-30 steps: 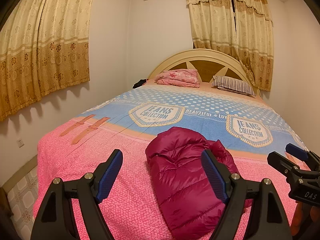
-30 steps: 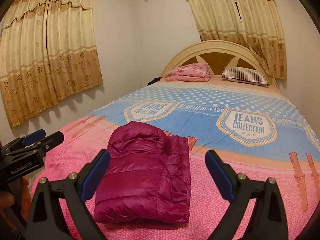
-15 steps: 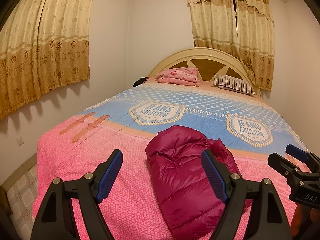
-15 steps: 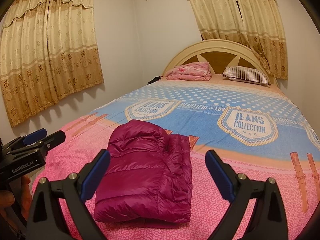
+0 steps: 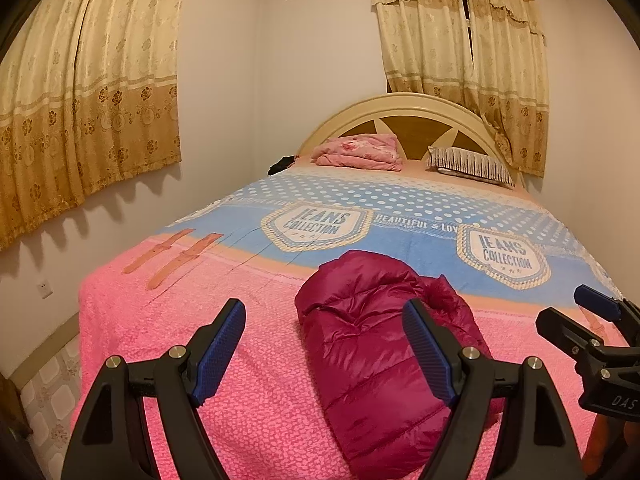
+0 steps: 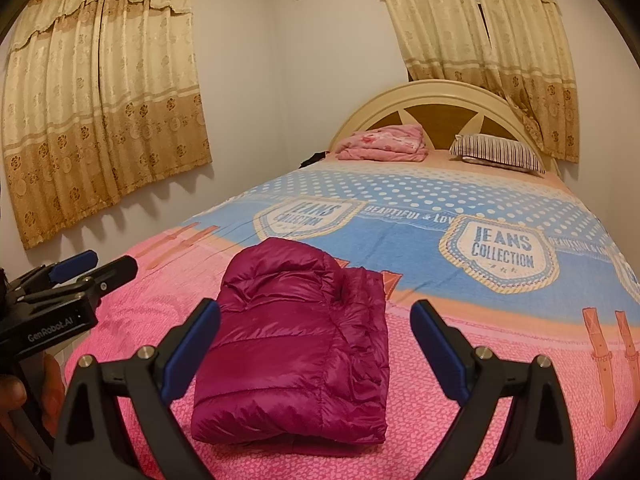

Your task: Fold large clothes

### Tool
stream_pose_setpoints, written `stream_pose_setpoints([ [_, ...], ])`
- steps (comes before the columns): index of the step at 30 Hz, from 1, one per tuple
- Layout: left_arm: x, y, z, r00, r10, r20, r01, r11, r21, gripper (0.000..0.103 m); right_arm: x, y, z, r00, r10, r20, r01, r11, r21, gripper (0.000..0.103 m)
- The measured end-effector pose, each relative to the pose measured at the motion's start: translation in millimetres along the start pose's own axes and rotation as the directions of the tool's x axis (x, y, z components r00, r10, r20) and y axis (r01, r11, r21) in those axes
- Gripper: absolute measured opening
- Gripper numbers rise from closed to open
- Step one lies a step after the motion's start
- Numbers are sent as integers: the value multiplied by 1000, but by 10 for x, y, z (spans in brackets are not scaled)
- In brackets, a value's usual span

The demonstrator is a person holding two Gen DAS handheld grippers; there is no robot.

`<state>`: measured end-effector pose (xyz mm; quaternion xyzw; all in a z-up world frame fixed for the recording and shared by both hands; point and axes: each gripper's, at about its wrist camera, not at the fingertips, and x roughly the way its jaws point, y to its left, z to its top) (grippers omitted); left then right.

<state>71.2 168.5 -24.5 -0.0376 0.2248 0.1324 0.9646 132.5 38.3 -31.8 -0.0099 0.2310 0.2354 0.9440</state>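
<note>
Jaws of both grippers gape wide, empty, above the folded, puffy magenta jacket on the bed.

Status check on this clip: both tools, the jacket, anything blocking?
Left tool open, empty. Right tool open, empty. Magenta puffer jacket lies folded on the pink bedspread, untouched. Nothing in the way.

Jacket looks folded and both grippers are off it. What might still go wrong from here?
1. The puffy jacket lies unheld, both grippers open above it; its folded layers may spring open.
2. It sits near the foot of the bed; a nudge may push it off.
3. The left gripper and right gripper hover close together and may bump.
</note>
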Motion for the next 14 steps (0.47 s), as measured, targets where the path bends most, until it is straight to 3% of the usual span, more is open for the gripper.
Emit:
stream_pose_setpoints([
  [14, 23, -47, -26, 1000, 19, 4, -19, 1000, 24, 81, 0, -28, -23, 1000, 2, -4, -2, 1000, 10, 98],
])
